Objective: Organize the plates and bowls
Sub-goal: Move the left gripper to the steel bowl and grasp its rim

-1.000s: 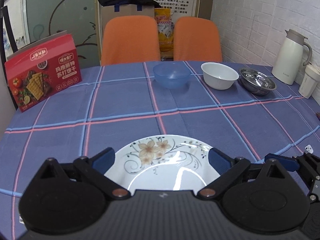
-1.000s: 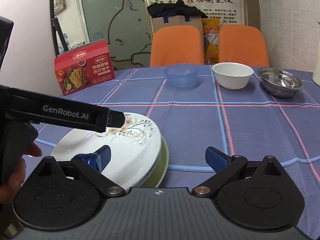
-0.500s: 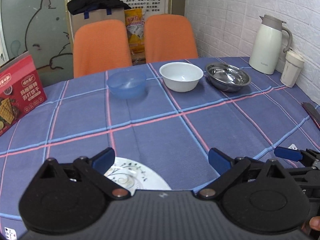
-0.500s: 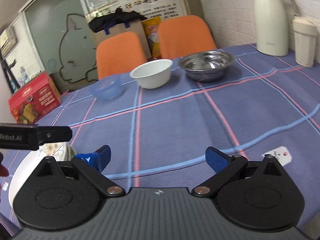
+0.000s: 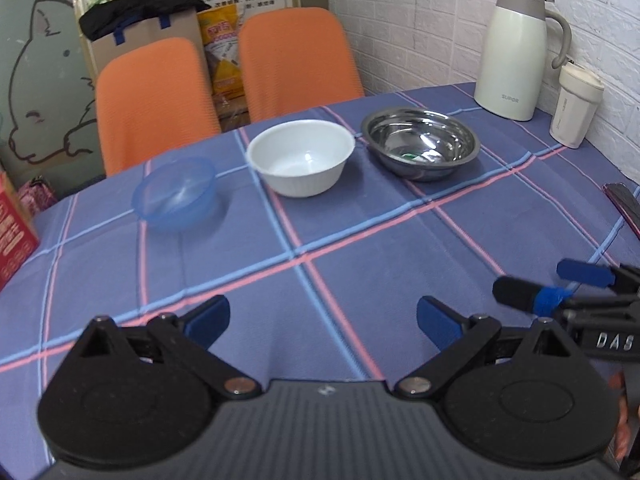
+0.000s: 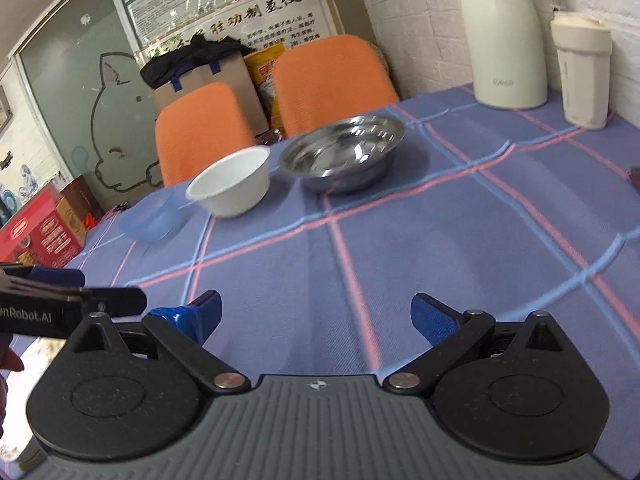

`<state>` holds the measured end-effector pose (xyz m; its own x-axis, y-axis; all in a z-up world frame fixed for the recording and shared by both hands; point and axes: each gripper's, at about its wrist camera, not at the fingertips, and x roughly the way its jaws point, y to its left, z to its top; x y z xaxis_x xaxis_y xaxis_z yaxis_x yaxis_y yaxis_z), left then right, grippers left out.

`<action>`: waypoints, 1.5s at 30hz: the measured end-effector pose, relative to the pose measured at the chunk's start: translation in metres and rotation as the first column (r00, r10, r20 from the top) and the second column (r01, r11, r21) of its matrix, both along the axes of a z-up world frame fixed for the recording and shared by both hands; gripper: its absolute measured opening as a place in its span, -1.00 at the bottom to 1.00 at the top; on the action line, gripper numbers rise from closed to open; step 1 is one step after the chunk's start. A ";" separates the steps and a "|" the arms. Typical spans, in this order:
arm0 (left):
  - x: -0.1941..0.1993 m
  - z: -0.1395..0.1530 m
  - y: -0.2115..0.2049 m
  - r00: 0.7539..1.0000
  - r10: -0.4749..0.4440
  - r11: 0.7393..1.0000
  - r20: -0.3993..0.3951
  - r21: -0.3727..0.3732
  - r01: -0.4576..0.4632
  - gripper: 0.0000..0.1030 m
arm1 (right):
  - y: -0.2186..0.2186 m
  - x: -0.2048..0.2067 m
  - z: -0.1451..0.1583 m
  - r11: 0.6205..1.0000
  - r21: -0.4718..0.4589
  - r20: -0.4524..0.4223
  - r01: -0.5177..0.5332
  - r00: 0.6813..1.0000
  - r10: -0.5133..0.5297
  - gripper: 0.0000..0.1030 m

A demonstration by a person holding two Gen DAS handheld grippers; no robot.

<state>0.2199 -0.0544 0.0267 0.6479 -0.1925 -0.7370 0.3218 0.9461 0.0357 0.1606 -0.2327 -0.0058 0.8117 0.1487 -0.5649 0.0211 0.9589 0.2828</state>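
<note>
Left gripper [image 5: 322, 318]: I read its blue-padded jaws as spread wide with nothing between them, held above bare cloth.
Right gripper [image 6: 316, 316]: I see it likewise spread wide and empty; its blue fingertips also show at the right edge of the left wrist view.
Translucent blue plastic bowl [image 5: 175, 192]: upright, leftmost of the row on the far half of the table.
White round bowl [image 5: 301, 162]: upright, middle of the row, near the blue one but apart from it.
Shiny stainless-steel bowl [image 5: 420, 142]: upright, rightmost, just beside the white bowl; I cannot tell whether the rims touch.
Blue tablecloth with pink and light-blue check lines [image 5: 360, 264]: covers the table under all three bowls.
Cream thermos jug with handle [image 5: 516, 54]: far right corner, by the white brick wall.
Cream lidded tumbler [image 5: 576, 106]: just beside the jug.
Red cracker box [image 6: 38, 236]: left table edge.
Two orange chairs [image 5: 296, 60]: behind the table.
Plates: none that I can make out clearly in either view.
</note>
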 end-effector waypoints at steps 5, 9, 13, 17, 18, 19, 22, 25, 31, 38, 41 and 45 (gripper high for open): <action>0.051 0.014 -0.023 0.999 -0.037 0.997 -0.012 -0.065 0.037 0.89 | -0.025 0.040 0.012 0.998 -0.037 0.031 0.050 0.998 -0.049 0.73; 0.099 0.031 -0.042 0.997 -0.076 0.988 -0.006 -0.135 0.074 0.90 | -0.037 0.071 0.015 0.998 -0.045 0.027 0.048 0.999 -0.046 0.73; 0.146 0.035 -0.061 0.996 -0.093 0.982 0.009 -0.163 0.093 0.90 | -0.043 0.094 0.013 0.997 -0.074 0.009 0.031 0.999 -0.031 0.73; 0.197 0.024 -0.082 0.993 -0.115 0.977 -0.021 -0.183 0.109 0.90 | -0.047 0.120 0.014 0.994 -0.109 -0.016 0.026 0.999 -0.028 0.73; 0.209 0.020 -0.088 0.992 -0.122 0.977 -0.029 -0.180 0.115 0.90 | -0.049 0.127 0.013 0.993 -0.115 -0.023 0.029 0.999 -0.032 0.73; 0.220 0.014 -0.095 0.992 -0.125 0.978 -0.037 -0.172 0.117 0.90 | -0.050 0.133 0.012 0.993 -0.116 -0.030 0.034 0.999 -0.038 0.72; 0.244 -0.007 -0.110 0.991 -0.115 0.986 -0.071 -0.127 0.106 0.90 | -0.053 0.153 0.007 0.993 -0.114 -0.060 0.033 0.997 -0.041 0.72; 0.255 -0.024 -0.120 0.988 -0.127 0.990 -0.086 -0.077 0.120 0.90 | -0.053 0.170 -0.002 0.992 -0.126 -0.100 0.030 0.994 -0.043 0.72; 0.257 -0.038 -0.132 0.979 -0.181 0.983 -0.089 -0.024 0.180 0.85 | -0.048 0.185 -0.017 0.989 -0.145 -0.135 0.001 0.991 -0.021 0.72; 0.253 -0.051 -0.140 0.963 -0.230 0.972 -0.139 0.009 0.233 0.12 | -0.034 0.181 -0.017 0.981 -0.188 -0.123 -0.051 0.992 0.028 0.72; 0.247 -0.048 -0.140 0.955 -0.249 0.968 -0.163 -0.003 0.251 0.04 | -0.029 0.177 -0.015 0.983 -0.164 -0.137 -0.079 0.989 0.056 0.72; 0.234 -0.042 -0.142 0.945 -0.274 0.961 -0.181 -0.006 0.277 0.03 | -0.025 0.164 -0.006 0.989 -0.120 -0.153 -0.089 0.986 0.070 0.70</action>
